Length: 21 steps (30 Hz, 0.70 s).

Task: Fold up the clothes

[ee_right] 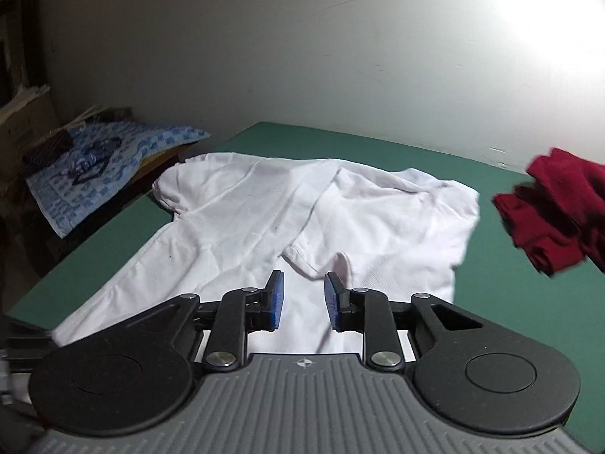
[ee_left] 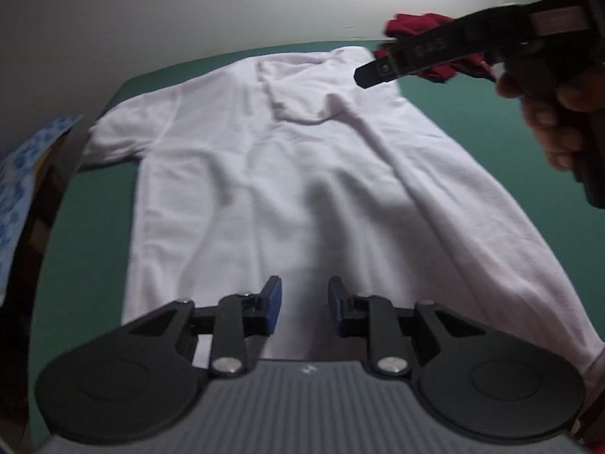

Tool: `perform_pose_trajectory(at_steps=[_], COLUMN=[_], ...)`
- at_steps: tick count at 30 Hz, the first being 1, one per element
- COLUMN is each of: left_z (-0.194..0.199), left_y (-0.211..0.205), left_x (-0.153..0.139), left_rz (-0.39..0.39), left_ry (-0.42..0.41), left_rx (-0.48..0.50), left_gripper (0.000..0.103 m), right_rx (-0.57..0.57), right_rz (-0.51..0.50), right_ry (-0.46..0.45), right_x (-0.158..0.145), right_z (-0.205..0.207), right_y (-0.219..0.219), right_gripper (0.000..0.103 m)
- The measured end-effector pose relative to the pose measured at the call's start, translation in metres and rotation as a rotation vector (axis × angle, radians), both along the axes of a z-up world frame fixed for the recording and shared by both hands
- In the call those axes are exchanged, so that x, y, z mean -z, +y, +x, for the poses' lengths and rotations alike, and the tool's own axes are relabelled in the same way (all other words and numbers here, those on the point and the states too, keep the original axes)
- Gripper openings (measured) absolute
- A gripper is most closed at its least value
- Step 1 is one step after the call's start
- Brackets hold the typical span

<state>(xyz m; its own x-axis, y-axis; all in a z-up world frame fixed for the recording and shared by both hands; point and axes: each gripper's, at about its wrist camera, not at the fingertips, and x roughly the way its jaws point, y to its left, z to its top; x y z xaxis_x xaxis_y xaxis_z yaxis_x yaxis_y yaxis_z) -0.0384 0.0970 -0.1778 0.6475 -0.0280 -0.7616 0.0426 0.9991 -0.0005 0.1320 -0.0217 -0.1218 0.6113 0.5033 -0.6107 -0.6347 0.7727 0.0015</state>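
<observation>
White shirt (ee_left: 287,174) lay lengthwise away from both grippers on the green table (ee_right: 510,302), right sleeve folded in; left gripper (ee_left: 304,304) and right gripper (ee_right: 303,299) hovered empty, jaws apart, the right nearer that sleeve.

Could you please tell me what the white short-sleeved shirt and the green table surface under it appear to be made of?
The white short-sleeved shirt looks like soft matte knit cotton or a blend: it drapes in loose wrinkles, and a fine pique-like texture shows near the right gripper. The green table surface looks like a smooth, flat matte mat or felt-like covering, without glare; the pictures leave open which.
</observation>
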Motion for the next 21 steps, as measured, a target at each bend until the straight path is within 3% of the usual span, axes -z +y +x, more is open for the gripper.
perform_pose_trajectory(at_steps=[6, 8, 12, 14, 16, 17, 21], left_z=[-0.051, -0.063, -0.060, -0.057, -0.054, -0.053, -0.047], left_y=[0.039, 0.049, 0.055, 0.057, 0.060, 0.061, 0.066], left_x=[0.005, 0.006, 0.003, 0.001, -0.001, -0.002, -0.006], left_rz=[0.013, -0.007, -0.008, -0.005, -0.002, -0.001, 0.005], left_ry=[0.039, 0.045, 0.026, 0.014, 0.002, -0.003, -0.027], left_rx=[-0.287, -0.349, -0.308, -0.276, -0.245, -0.229, -0.166], left_gripper=[0.042, 0.043, 0.044, 0.044, 0.050, 0.054, 0.056], right_rx=[-0.016, -0.007, -0.010, -0.006, 0.015, 0.028, 0.067], right_rz=[-0.130, -0.096, 0.027, 0.026, 0.002, -0.002, 0.126], right_ry=[-0.034, -0.024, -0.004, 0.046, 0.107, 0.127, 0.130], right_x=[0.051, 0.053, 0.039, 0.039, 0.047, 0.049, 0.014], right_z=[0.046, 0.052, 0.056, 0.060, 0.062, 0.063, 0.059], right_y=[0.060, 0.059, 0.064, 0.073, 0.076, 0.074, 0.058], right_gripper=[0.022, 0.007, 0.006, 0.009, 0.019, 0.019, 0.024])
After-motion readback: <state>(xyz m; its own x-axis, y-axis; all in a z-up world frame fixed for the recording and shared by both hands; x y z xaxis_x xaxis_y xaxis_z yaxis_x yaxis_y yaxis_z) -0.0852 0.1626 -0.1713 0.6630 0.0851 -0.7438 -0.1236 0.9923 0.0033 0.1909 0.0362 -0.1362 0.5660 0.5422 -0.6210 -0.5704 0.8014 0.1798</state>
